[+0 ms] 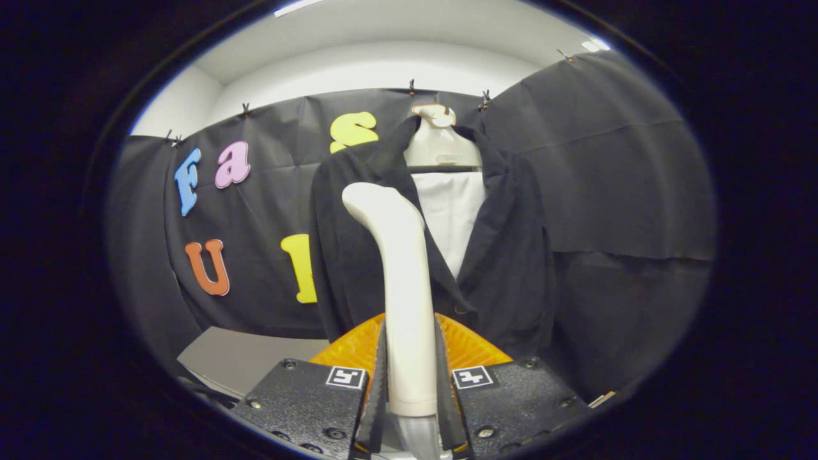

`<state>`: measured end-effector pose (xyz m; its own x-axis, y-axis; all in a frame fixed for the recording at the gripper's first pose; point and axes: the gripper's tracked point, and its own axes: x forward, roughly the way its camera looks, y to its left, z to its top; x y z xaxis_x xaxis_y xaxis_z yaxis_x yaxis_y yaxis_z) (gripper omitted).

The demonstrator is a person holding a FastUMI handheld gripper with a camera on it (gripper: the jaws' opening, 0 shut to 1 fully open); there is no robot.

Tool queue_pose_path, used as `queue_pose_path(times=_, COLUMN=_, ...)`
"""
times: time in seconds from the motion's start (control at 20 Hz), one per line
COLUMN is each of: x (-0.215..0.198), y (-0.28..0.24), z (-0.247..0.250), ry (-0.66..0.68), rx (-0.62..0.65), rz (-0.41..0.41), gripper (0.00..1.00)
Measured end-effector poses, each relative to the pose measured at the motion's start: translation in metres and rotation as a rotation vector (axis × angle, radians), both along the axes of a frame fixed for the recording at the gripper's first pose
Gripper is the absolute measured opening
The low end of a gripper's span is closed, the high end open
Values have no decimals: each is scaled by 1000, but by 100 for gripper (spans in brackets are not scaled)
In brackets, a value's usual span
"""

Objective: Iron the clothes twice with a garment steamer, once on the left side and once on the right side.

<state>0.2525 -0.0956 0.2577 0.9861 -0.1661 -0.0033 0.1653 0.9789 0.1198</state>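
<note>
Grasping the garment steamer (401,287) by its handle, the gripper (411,383) has both fingers pressed on it. Steamer head rises upright just before the dark jacket (511,268) hung on a mannequin (441,144).

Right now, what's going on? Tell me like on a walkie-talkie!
Fingers shut on steamer handle, head upright. Dark jacket hangs on mannequin just beyond, not touched yet. Nothing between steamer and jacket.

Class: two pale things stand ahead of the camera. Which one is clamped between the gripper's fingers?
The garment steamer: the gripper is shut on its handle. The mannequin neck stands beyond, wearing the dark jacket.
</note>
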Motion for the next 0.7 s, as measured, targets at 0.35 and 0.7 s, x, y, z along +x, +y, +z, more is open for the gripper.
queue_pose_path(times=0.35, x=2, y=-16, z=-41, ry=68, rx=-13, rz=-27, gripper=36)
queue_pose_path(times=0.7, x=-6, y=-25, z=-74, ry=128, rx=-15, rz=-40, gripper=36)
